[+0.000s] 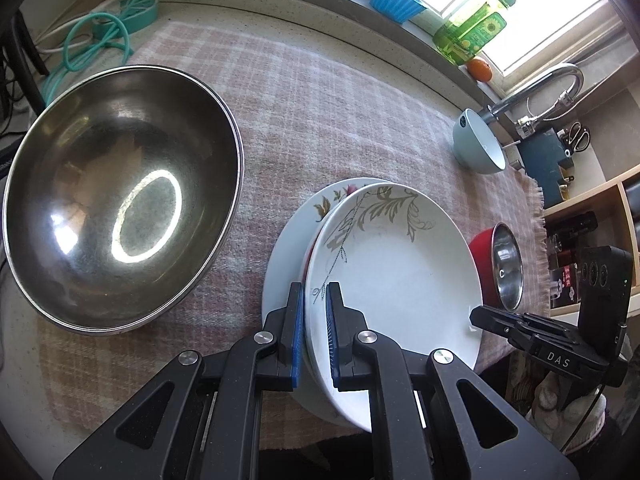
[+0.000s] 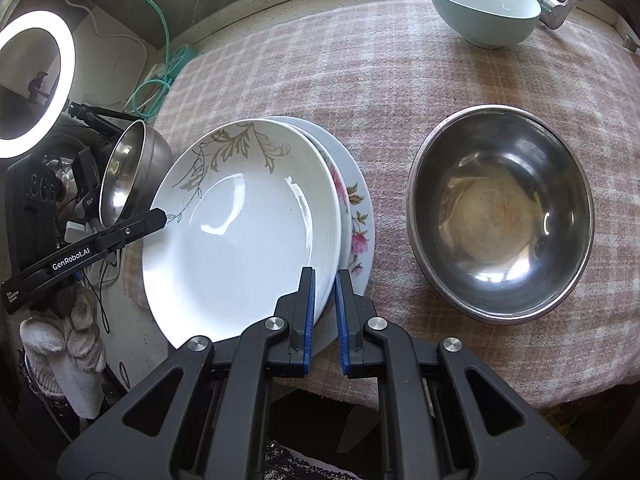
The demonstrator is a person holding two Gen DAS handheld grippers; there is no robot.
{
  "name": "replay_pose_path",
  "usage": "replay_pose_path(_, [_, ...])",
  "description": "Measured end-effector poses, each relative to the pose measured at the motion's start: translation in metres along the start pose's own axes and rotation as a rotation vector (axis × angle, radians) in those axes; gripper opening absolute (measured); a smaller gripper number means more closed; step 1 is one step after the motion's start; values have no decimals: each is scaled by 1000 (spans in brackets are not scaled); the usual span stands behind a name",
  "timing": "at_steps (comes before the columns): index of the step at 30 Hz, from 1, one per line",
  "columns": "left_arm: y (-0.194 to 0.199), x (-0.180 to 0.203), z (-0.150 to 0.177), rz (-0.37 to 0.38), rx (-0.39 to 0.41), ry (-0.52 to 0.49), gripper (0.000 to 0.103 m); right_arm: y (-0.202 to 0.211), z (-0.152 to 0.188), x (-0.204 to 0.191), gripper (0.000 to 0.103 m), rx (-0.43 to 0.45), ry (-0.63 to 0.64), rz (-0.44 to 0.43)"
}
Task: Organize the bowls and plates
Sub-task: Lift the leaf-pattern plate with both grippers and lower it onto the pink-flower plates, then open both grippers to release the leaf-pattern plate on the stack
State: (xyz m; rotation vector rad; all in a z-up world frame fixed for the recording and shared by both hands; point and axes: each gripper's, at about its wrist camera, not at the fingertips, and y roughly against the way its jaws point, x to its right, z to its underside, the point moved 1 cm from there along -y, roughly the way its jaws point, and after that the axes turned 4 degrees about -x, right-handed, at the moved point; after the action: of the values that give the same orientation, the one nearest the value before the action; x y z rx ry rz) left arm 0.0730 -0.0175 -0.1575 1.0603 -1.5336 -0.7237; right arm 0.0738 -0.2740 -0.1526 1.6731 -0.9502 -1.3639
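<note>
White plate with a grey leaf motif (image 1: 396, 264), topmost of a small stack on the pink plaid cloth (image 1: 320, 120), overlapping a floral plate (image 2: 356, 216) beneath. Both grippers pinch its rim — left gripper (image 1: 314, 300) at one edge, right gripper (image 2: 325, 284) at the opposite edge, blue pads closed on the plate. Large steel bowl (image 1: 120, 200) sits beside the stack; a pale green bowl (image 2: 484, 8) stands farther back, near the faucet (image 1: 540, 88).

"DAS" stands in white on the right gripper (image 1: 480, 317). "GenRobot.AI" stands in white along the left gripper (image 2: 160, 216). A white "C" shows inside the small red-sided steel bowl (image 1: 505, 266).
</note>
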Motion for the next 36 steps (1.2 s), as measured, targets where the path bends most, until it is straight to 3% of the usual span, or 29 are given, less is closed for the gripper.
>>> replay_pose_path(11, [0, -1, -1, 4, 0, 0, 8, -1, -3, 1, 10, 15, 13, 29])
replay_pose_path(25, [10, 6, 2, -20, 18, -25, 10, 6, -1, -7, 30, 29, 54, 24])
replay_pose_path(26, [12, 7, 3, -25, 25, -34, 13, 9, 0, -8, 32, 34, 61, 28])
replay_pose_path(28, [18, 10, 5, -23, 36, -48, 14, 15, 2, -9, 48, 52, 77, 38])
replay_pose_path(31, [23, 14, 9, -24, 51, -58, 14, 24, 3, -15, 52, 77, 103, 47])
replay_pose_path(33, [27, 16, 11, -29, 59, -64, 22, 30, 4, -22, 59, 93, 129, 39])
replay_pose_path(35, [32, 17, 14, -32, 77, -62, 39, 36, 5, -31, 73, 120, 165, 12])
replay_pose_path(36, [35, 17, 15, -35, 87, -59, 43, 39, 5, -36, 81, 137, 183, -1])
